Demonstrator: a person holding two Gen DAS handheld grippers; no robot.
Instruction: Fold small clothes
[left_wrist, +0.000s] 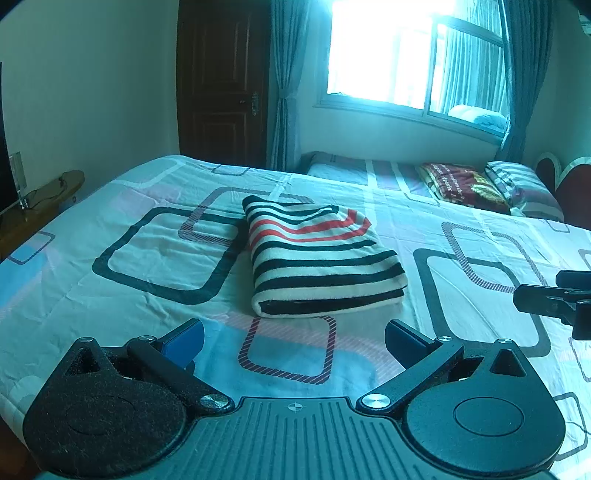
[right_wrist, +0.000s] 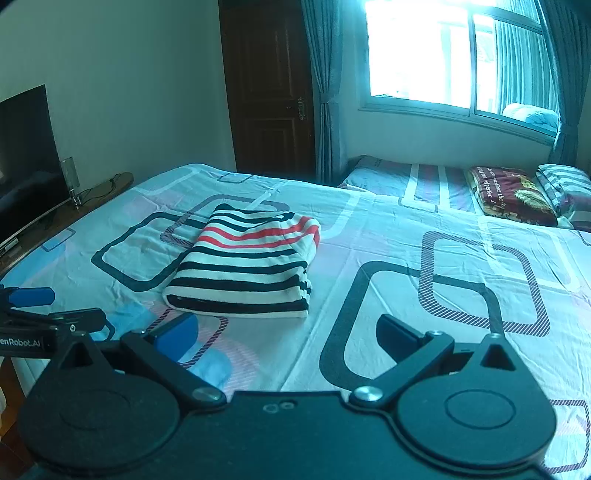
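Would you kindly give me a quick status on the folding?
Left gripper open, empty. Right gripper open, empty. Striped garment lies folded on the bed, untouched. Nothing in the way.

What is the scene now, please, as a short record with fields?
garment: striped top, already folded into a neat rectangle
place: lying on the bedsheet, near the middle of the bed
left tongs: open, empty, above the sheet just short of the top
right tongs: open, empty, not touching the top
behind: pillows at the head of the bed
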